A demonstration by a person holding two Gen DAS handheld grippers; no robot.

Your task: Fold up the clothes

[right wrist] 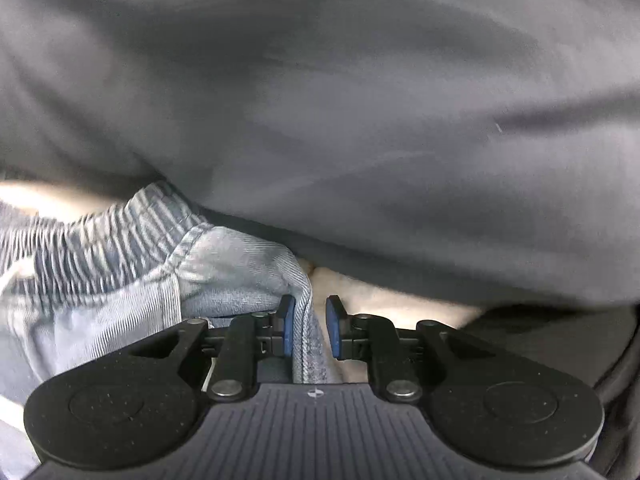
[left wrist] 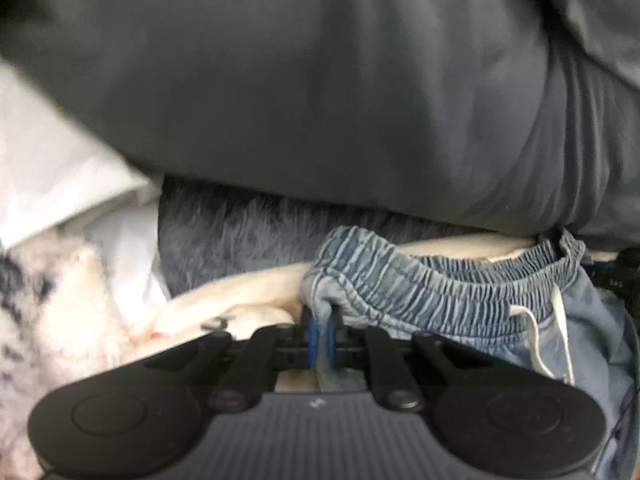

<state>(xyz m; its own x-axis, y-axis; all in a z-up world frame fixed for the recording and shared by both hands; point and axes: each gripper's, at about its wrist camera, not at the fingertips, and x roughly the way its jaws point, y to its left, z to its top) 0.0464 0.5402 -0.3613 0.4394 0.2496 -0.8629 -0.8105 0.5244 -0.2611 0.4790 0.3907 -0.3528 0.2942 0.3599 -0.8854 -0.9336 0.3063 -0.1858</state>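
Note:
Light blue denim shorts [left wrist: 440, 292] with a gathered elastic waistband and a white drawstring [left wrist: 560, 320] lie on a cream cloth [left wrist: 240, 292]. My left gripper [left wrist: 320, 320] is shut on the left end of the waistband, with denim pinched between its blue pads. In the right wrist view the same shorts [right wrist: 224, 264] come in from the left. Their stitched side edge runs between the jaws of my right gripper [right wrist: 311, 308]. The jaws stand a little apart: the hem rests against the left pad [right wrist: 287, 320], and a gap shows before the right pad [right wrist: 333, 324].
A large dark grey cloth [left wrist: 320, 80] fills the upper part of both views [right wrist: 320, 120] and hangs just beyond the shorts. A fluffy blue-grey fabric [left wrist: 240, 232] lies behind the waistband. White fabric [left wrist: 60, 160] and a speckled fuzzy cloth [left wrist: 40, 320] sit at the left.

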